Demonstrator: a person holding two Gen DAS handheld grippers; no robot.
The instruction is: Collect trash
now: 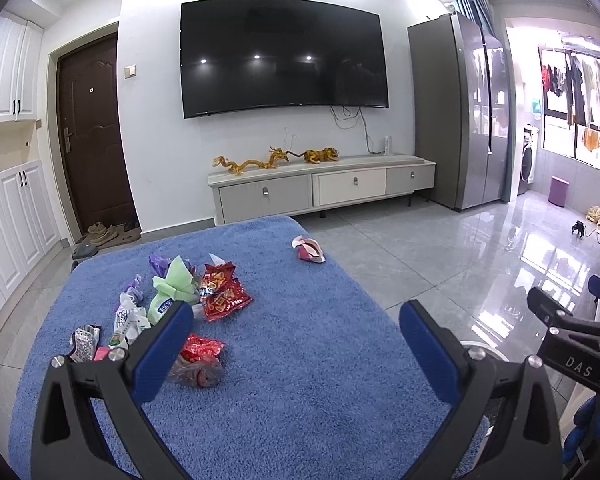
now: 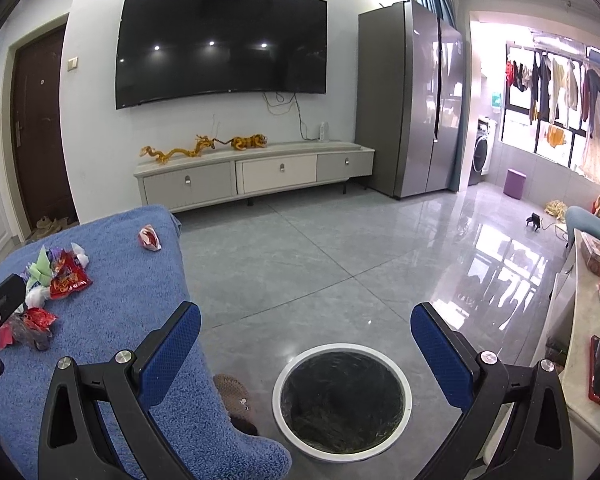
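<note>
Left wrist view: left hand-held gripper (image 1: 296,344) hovers over the blue-towelled desk (image 1: 300,360), fingers wide apart, nothing between them. Trash sits on the left half: a red snack bag (image 1: 224,292), a green wrapper (image 1: 176,284), white wrappers (image 1: 130,320), a small dark packet (image 1: 85,342) at the left edge, and a crumpled red-and-clear wrapper (image 1: 198,364) just beside the left finger. One red-white wrapper (image 1: 309,250) lies apart, far right on the towel. The right hand-held gripper (image 1: 572,328) shows at the right edge. Right wrist view: right hand-held gripper (image 2: 306,344) is also spread and empty, held over the floor with the bin (image 2: 342,398) directly below, black liner, white rim, just right of the desk edge. The trash pile (image 2: 56,280) is seen far left; the lone wrapper (image 2: 149,238) is nearer the desk's far right corner. Judgement: collection looks barely begun; the next pick is likely the nearest crumpled wrapper. To do it well, lower the left fingers so they straddle the wrapper, press lightly into the towel, and close on its bulk rather than a loose flap, since thin film slips and may drag neighbours. Carry it across to the bin and release only above the opening.
</note>
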